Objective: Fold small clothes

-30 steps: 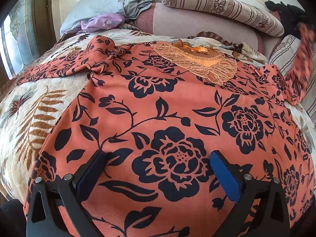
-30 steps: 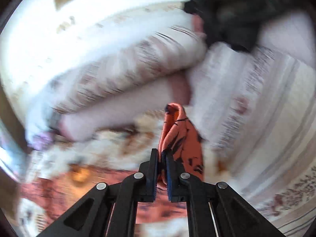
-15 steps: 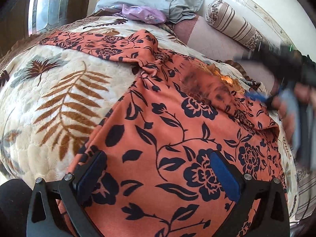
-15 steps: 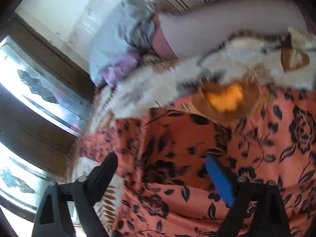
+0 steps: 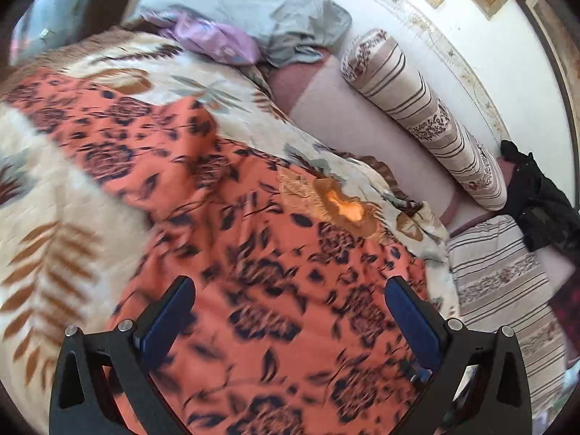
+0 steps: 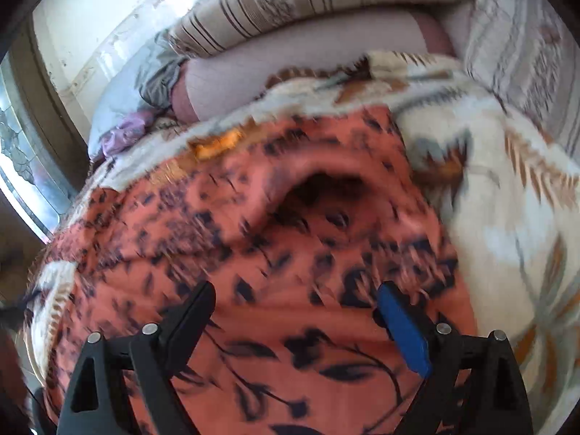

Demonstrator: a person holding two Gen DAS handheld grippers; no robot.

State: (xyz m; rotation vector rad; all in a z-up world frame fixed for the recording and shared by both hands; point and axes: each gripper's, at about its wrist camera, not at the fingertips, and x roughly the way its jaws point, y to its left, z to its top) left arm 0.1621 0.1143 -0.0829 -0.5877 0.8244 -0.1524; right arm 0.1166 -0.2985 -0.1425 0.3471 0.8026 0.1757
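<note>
Your left gripper (image 5: 288,311) and right gripper (image 6: 295,315) both gape wide, empty, over the orange black-flowered garment (image 5: 253,253) — cream leaf-print blanket (image 5: 61,217) beneath, striped bolster (image 5: 424,108) beyond.

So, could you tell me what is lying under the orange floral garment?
The orange floral garment lies spread on a cream blanket with brown leaf print, which shows around its edges. Whatever is beneath the garment's middle is covered and cannot be seen.

Both grippers tilt downward with jaws spread wide. The left gripper (image 5: 290,311) holds nothing between its 2 fingers; the right gripper (image 6: 295,313) likewise seems empty, though blur obscures detail.
</note>
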